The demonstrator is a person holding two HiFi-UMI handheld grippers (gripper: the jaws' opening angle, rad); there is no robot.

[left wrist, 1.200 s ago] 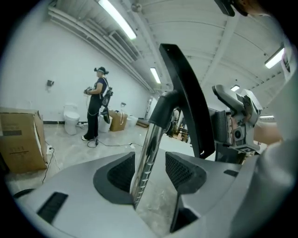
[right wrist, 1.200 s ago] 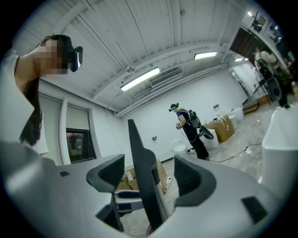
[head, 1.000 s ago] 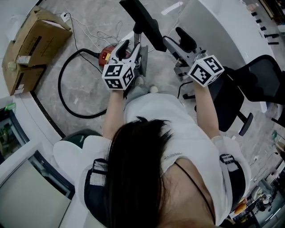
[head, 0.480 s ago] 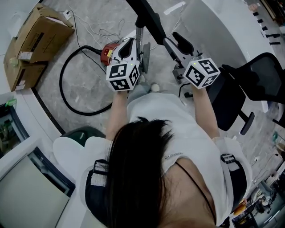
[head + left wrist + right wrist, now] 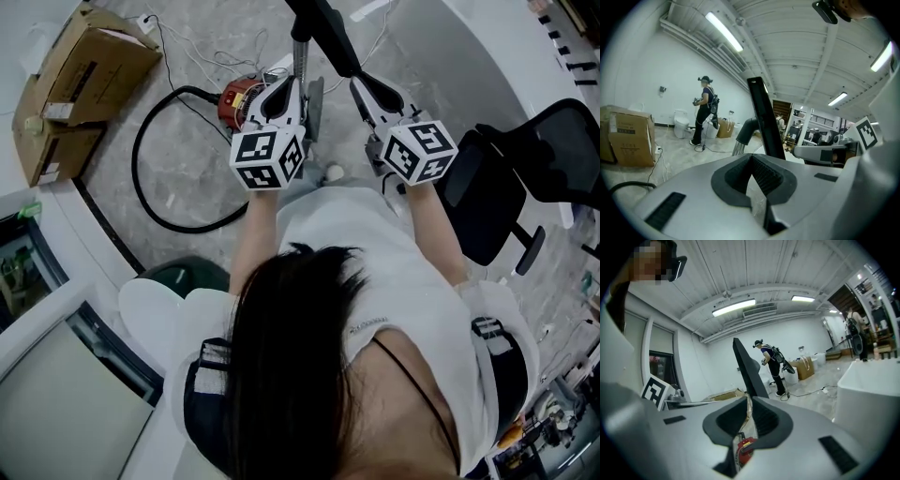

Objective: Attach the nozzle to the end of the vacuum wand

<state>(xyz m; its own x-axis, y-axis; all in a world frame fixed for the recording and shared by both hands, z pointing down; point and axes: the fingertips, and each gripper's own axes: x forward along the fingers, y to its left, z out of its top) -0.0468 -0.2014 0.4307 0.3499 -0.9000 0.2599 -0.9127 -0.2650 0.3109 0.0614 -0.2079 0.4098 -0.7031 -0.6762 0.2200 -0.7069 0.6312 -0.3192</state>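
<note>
A long flat black nozzle (image 5: 326, 33) (image 5: 761, 112) (image 5: 745, 366) stands at the top of a chrome wand (image 5: 300, 58) (image 5: 738, 147), joined to it by a black elbow. My left gripper (image 5: 292, 82) (image 5: 752, 158) sits just beside the wand. Its jaws have just been closing and are now shut, with nothing visible between the pads. My right gripper (image 5: 361, 82) (image 5: 750, 399) is at the nozzle's near end. Its jaws have also just been closing, and the tips look pinched on the nozzle's thin edge.
A red vacuum canister (image 5: 239, 98) (image 5: 746, 446) with a looping black hose (image 5: 141, 178) lies on the floor below. Cardboard boxes (image 5: 75, 89) stand at left and a black office chair (image 5: 506, 197) at right. Another person (image 5: 704, 110) stands far off.
Both grippers have moved forward to the wand and nozzle. The right gripper's jaws, spread wide before, have come together at the nozzle's end, and the left jaws have also shut.
</note>
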